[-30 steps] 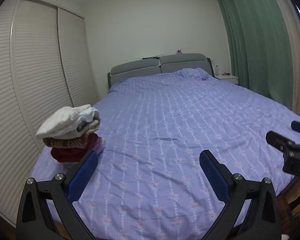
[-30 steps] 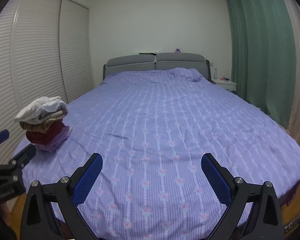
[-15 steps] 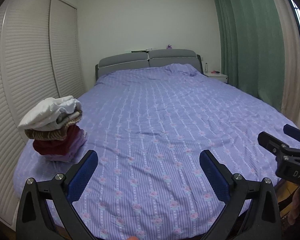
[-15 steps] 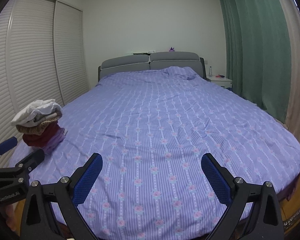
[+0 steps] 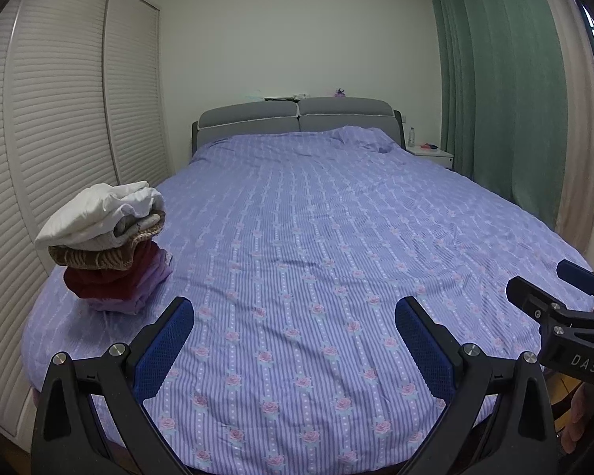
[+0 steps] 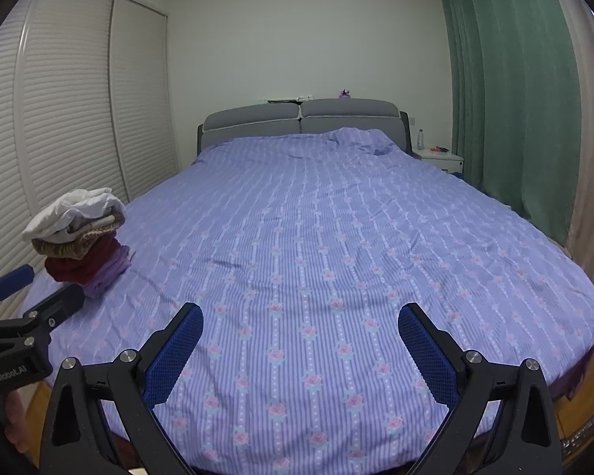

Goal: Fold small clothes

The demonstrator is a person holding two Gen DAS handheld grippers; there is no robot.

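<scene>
A stack of folded small clothes (image 5: pixel 107 245) sits on the near left corner of the purple striped bed (image 5: pixel 316 237): white on top, then brown knit, dark red and lilac below. It also shows in the right wrist view (image 6: pixel 79 237). My left gripper (image 5: pixel 295 312) is open and empty above the bed's foot, to the right of the stack. My right gripper (image 6: pixel 301 316) is open and empty over the bed's foot. Each gripper shows at the edge of the other's view: the right one (image 5: pixel 550 289) and the left one (image 6: pixel 39 293).
White louvred wardrobe doors (image 5: pixel 59 138) run along the left. A grey headboard (image 5: pixel 297 114) stands at the far end, a white nightstand (image 5: pixel 431 154) with a bottle at the far right, green curtains (image 5: pixel 495 99) along the right wall.
Both grippers have drawn back and levelled, so more of the bed shows. The stack has not moved. Both stay open and empty.
</scene>
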